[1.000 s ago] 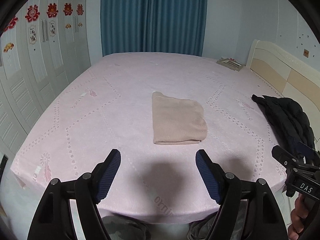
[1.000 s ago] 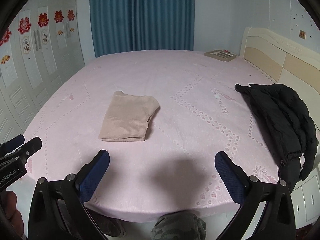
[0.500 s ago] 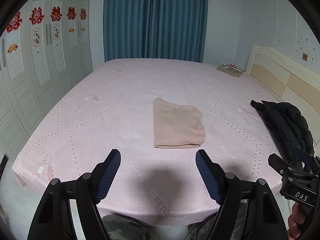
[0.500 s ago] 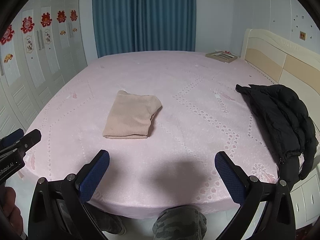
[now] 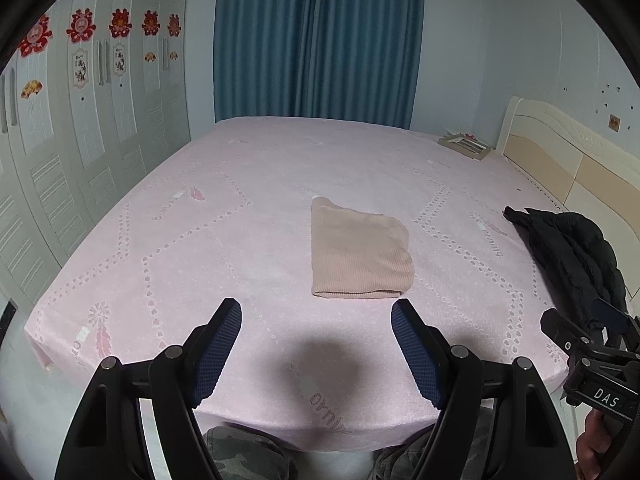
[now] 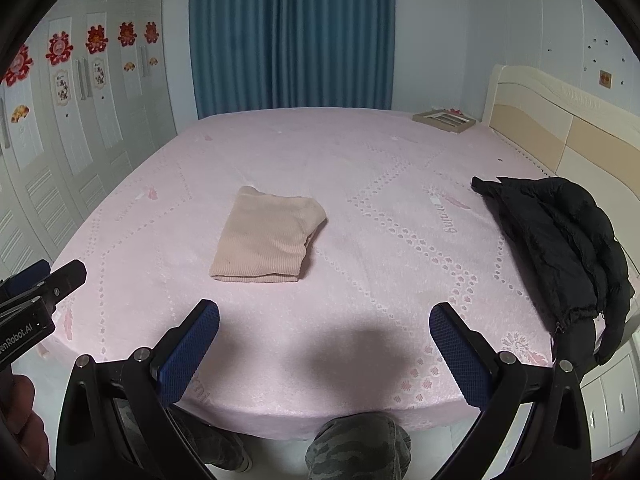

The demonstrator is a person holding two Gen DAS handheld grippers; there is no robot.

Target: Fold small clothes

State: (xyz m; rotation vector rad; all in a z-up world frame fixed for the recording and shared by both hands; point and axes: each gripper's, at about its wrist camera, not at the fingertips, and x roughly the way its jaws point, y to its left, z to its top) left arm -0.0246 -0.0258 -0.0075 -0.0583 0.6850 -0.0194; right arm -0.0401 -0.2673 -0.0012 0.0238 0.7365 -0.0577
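Note:
A beige ribbed garment (image 5: 358, 254) (image 6: 270, 238) lies folded into a neat rectangle in the middle of the pink bed (image 5: 224, 216) (image 6: 380, 184). My left gripper (image 5: 316, 322) hangs above the bed's near edge, short of the garment, open with nothing between its blue pads. Over the near edge and to the right of the garment, my right gripper (image 6: 324, 324) stands open and empty too. Each gripper shows at the side of the other's view.
A black padded jacket (image 6: 560, 240) (image 5: 576, 260) lies at the bed's right edge by the cream headboard (image 6: 560, 128). A flat box (image 6: 444, 119) sits at the far right corner. White wardrobe doors (image 5: 80, 152) line the left; the person's camouflage-trousered knees (image 6: 356, 448) are below.
Both views have drawn back and tilted slightly up, so the bed and folded garment sit a little lower and farther. Both grippers stay open; the garment has not moved.

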